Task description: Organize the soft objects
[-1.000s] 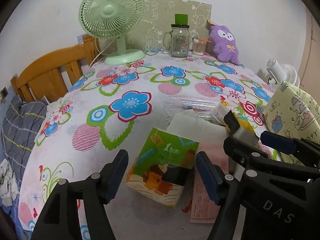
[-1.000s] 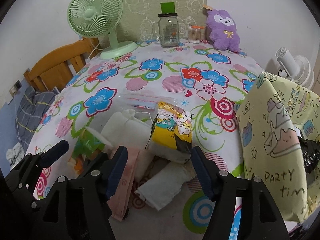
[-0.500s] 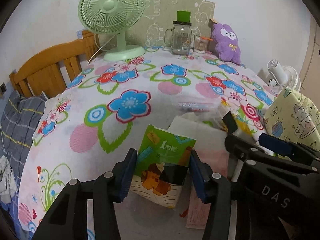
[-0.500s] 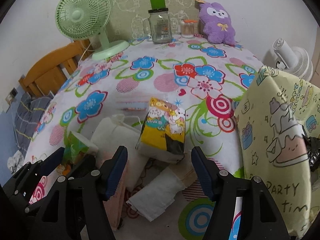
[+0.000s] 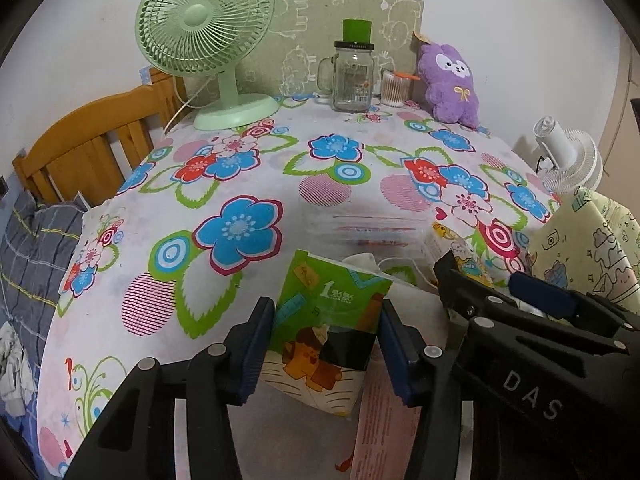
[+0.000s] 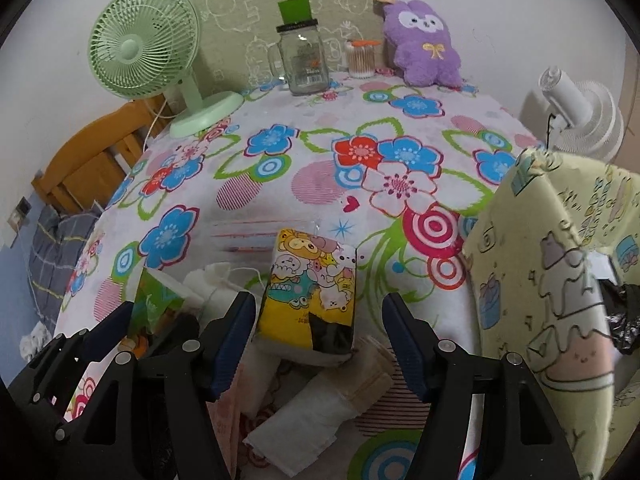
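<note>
Left tool [image 5: 326,344] pinched the soft, light green tissue pack [image 5: 328,320] mid-sides; right tool [image 6: 318,344], at three o'clock, was closing around the squashy yellow tissue pack [image 6: 310,300], untouched.

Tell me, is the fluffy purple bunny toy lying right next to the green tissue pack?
No, the fluffy purple bunny toy sits at the table's far edge by the wall, while the green tissue pack is near, between the left gripper's fingers.
</note>
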